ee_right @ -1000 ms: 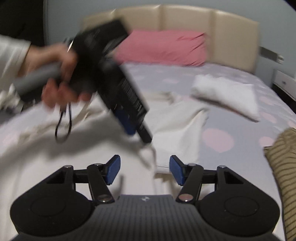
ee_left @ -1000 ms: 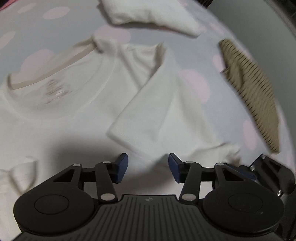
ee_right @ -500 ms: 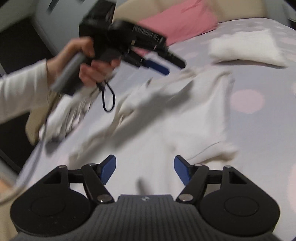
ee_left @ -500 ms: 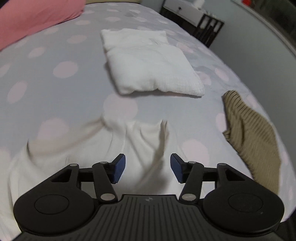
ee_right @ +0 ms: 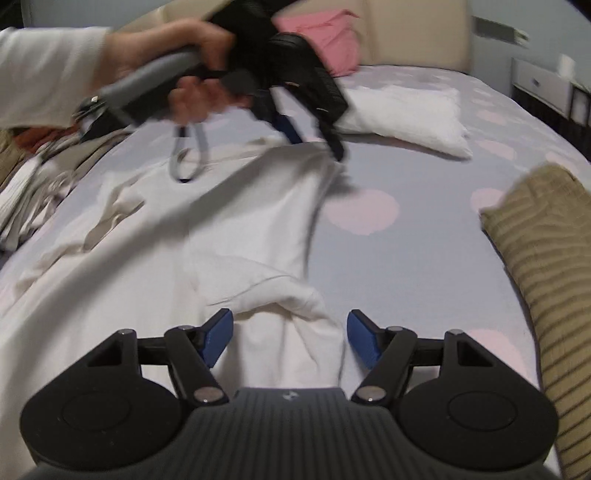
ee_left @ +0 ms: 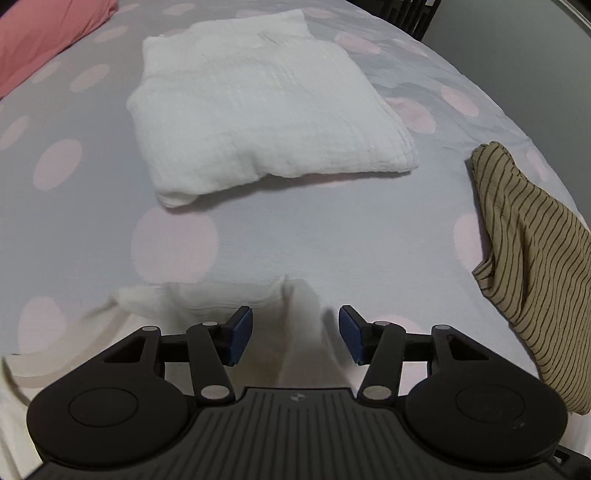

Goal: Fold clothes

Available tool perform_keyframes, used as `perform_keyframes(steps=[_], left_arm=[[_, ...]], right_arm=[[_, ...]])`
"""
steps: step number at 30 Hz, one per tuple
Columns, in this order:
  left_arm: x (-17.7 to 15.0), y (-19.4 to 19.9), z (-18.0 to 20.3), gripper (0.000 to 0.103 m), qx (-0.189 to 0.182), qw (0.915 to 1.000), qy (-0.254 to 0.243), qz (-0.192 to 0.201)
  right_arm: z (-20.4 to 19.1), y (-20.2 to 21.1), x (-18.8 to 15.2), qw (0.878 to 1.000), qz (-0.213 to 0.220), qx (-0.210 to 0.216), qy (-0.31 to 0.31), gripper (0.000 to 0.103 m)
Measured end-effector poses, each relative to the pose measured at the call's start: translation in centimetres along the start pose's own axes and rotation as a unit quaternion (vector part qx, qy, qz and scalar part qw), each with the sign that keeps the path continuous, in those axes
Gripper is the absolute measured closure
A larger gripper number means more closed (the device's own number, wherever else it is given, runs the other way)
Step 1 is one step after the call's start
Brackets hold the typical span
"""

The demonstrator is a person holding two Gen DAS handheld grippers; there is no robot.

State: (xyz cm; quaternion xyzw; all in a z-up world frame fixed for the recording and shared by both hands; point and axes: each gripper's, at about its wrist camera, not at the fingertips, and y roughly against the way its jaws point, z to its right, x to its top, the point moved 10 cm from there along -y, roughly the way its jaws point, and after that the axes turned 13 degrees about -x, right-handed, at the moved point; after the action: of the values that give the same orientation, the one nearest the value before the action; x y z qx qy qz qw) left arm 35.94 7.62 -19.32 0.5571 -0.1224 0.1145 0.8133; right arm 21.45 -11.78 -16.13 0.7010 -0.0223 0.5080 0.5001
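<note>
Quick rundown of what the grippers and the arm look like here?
Both grippers, left and right, share one build: a black ribbed body with a small round logo, two round black discs, black linkage arms with silver pivots, blue fingertip pads. Seen from the right wrist, the left gripper has a grey handle with a looped grey cord hanging off it. The sleeve is white.

A pink pillow (ee_right: pixel 325 40) leans against a beige padded headboard (ee_right: pixel 413 33) at the far end of the bed, whose grey sheet (ee_left: pixel 332 229) is dotted with pale pink spots. A white bedside cabinet (ee_right: pixel 543 85) stands just beside the bed.
</note>
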Motion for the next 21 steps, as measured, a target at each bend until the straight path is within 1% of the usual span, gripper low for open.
perform_keyframes(steps=[1, 2, 3, 4, 5, 6, 7, 8, 10, 11, 12, 14, 15, 17, 18, 19, 21], left_arm=[[-0.2, -0.3, -0.1, 0.059, -0.003, 1.0000, 0.004, -0.003], [-0.3, -0.6, -0.1, 0.072, -0.005, 0.9999, 0.009, -0.005], [-0.5, -0.9, -0.2, 0.084, -0.008, 0.9999, 0.013, -0.008], [-0.5, -1.0, -0.5, 0.089, -0.006, 0.9998, 0.021, -0.004], [-0.3, -1.0, -0.9, 0.098, -0.005, 0.9995, 0.029, 0.007], [-0.1, -0.9, -1.2, 0.098, -0.011, 0.9990, 0.038, 0.020], [0.0, -0.7, -1.5, 0.099, -0.024, 0.9980, 0.048, 0.032], [0.1, -0.7, -1.8, 0.099, -0.036, 0.9970, 0.056, 0.041], [0.1, -0.6, -2.4, 0.099, -0.067, 0.9933, 0.073, 0.059], [0.3, -0.5, -2.7, 0.099, -0.094, 0.9884, 0.092, 0.076], [0.4, -0.3, -3.0, 0.099, -0.128, 0.9802, 0.117, 0.095], [0.7, -0.2, -3.9, 0.099, -0.190, 0.9582, 0.170, 0.130], [0.6, -0.5, -4.5, 0.099, -0.197, 0.9533, 0.185, 0.136], [0.2, -1.4, -5.4, 0.099, -0.201, 0.9500, 0.194, 0.139], [0.2, -1.5, -5.6, 0.099, -0.209, 0.9486, 0.190, 0.144], [0.3, -1.4, -5.8, 0.099, -0.220, 0.9436, 0.197, 0.149], [0.4, -1.2, -6.5, 0.096, -0.246, 0.9300, 0.222, 0.158]], right_arm=[[0.0, 0.2, 0.2, 1.000, 0.009, -0.002, 0.011, 0.033], [0.3, -0.1, 0.5, 1.000, 0.013, -0.015, 0.015, 0.032], [0.6, -0.6, 0.5, 1.000, 0.008, -0.024, 0.005, 0.033], [0.8, -1.1, 0.5, 1.000, -0.001, -0.021, -0.012, 0.040], [0.8, -1.5, 0.3, 0.999, -0.010, -0.010, -0.031, 0.055], [0.8, -1.6, 0.3, 0.999, -0.011, -0.004, -0.045, 0.065], [0.8, -1.8, 0.3, 0.999, -0.009, -0.007, -0.051, 0.093], [0.8, -1.9, 0.3, 0.998, -0.009, -0.008, -0.057, 0.096], [0.7, -1.8, 0.4, 0.999, -0.005, -0.007, -0.048, 0.098], [0.7, -1.7, 0.4, 0.999, -0.001, -0.010, -0.038, 0.099], [0.8, -1.6, 0.5, 0.999, 0.002, -0.024, -0.030, 0.099], [1.5, -1.8, 0.7, 0.998, 0.002, -0.063, -0.025, 0.099], [1.8, -1.9, 0.7, 0.997, 0.001, -0.074, -0.032, 0.099], [2.2, -2.1, 0.7, 0.996, -0.005, -0.085, -0.041, 0.099], [1.9, -2.1, 0.6, 0.996, -0.004, -0.089, -0.030, 0.099], [1.6, -2.2, 0.6, 0.995, -0.004, -0.094, -0.018, 0.099], [0.8, -2.3, 0.4, 0.995, -0.008, -0.101, 0.020, 0.099]])
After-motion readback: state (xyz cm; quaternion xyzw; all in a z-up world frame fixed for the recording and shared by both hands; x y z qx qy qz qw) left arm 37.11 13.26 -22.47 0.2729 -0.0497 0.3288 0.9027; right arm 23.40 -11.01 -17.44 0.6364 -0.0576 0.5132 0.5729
